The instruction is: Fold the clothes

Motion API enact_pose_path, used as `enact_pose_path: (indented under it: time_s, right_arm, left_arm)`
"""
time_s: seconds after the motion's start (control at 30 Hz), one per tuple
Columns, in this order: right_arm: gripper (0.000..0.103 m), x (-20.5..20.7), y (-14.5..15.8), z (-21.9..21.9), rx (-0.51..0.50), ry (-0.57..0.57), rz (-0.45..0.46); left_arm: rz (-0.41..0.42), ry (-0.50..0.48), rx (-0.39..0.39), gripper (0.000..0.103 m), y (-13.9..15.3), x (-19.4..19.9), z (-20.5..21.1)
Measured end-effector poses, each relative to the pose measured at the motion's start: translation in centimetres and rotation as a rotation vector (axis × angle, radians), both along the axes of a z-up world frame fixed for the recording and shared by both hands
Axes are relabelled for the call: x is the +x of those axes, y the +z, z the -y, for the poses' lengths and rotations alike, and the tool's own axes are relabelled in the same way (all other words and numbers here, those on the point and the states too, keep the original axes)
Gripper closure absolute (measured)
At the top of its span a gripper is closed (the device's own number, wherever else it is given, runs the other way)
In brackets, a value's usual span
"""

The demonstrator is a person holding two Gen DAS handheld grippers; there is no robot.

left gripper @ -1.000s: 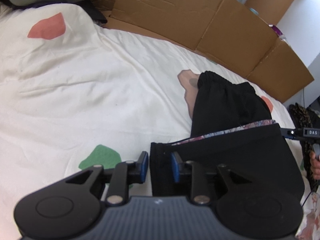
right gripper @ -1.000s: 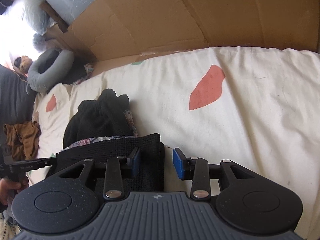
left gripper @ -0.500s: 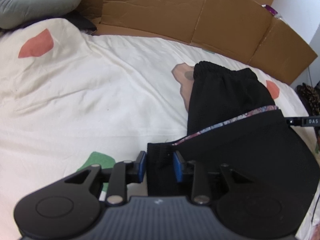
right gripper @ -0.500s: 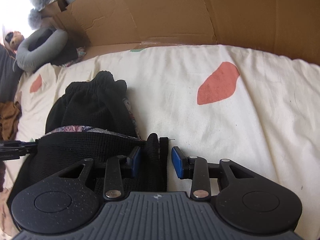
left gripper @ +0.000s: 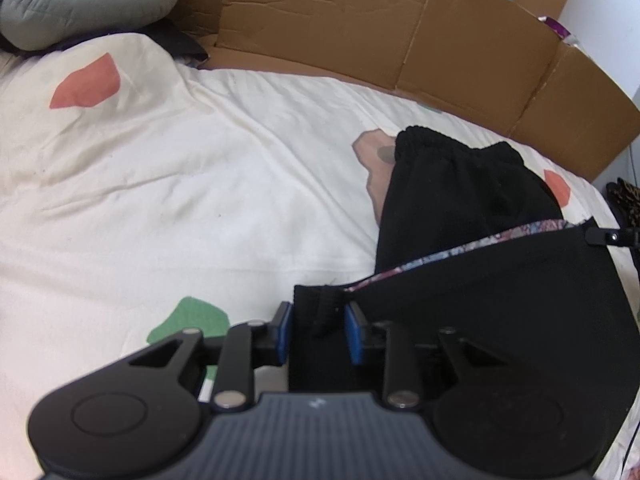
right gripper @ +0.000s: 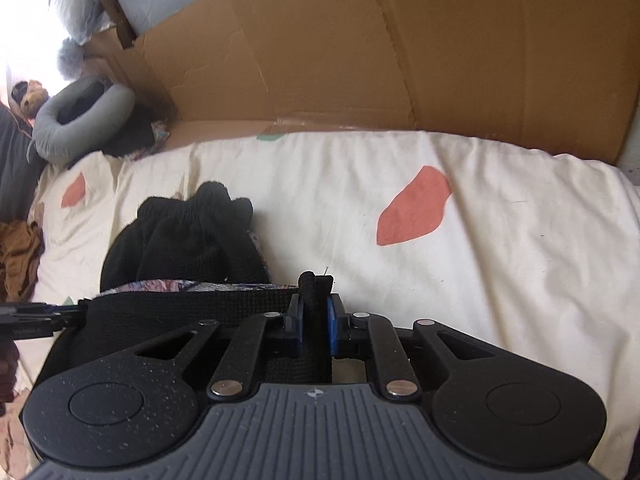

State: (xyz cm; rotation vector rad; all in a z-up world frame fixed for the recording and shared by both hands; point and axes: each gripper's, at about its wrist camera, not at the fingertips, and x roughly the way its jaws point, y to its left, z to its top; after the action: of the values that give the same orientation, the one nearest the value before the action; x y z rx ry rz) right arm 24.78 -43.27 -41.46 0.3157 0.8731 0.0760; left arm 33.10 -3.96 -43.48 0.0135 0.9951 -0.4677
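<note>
A black garment (left gripper: 480, 300) with a patterned inner lining lies on a cream bedspread (left gripper: 180, 200), its near edge stretched between my two grippers. My left gripper (left gripper: 319, 330) has its jaws closing, and the garment's left corner fills the gap between the blue pads. In the right wrist view, my right gripper (right gripper: 314, 320) is closing too, with its pads pinching the right corner of the black garment (right gripper: 192, 240). That corner pokes up above the fingers. The bunched waistband end rests further away on the bed.
A brown cardboard wall (left gripper: 360, 28) runs along the far side of the bed. A grey curved pillow (left gripper: 80, 0) lies at the far left corner. Brown clothing (right gripper: 16, 256) sits off the bed's left edge. A person's hand (right gripper: 8, 364) holds the left gripper.
The right jaws have narrowed from wide apart to pinching the garment's corner. The left jaws drew in around the other corner. The near edge now runs taut between the grippers.
</note>
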Motion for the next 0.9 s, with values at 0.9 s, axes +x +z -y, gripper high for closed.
enact_pose_path:
  time_s: [0.9]
  right_arm:
    - [0.095, -2.6, 5.7, -0.4, 0.012, -0.046, 0.150]
  left_arm:
    - [0.167, 0.061, -0.019, 0.095, 7.9, -2.1, -0.4]
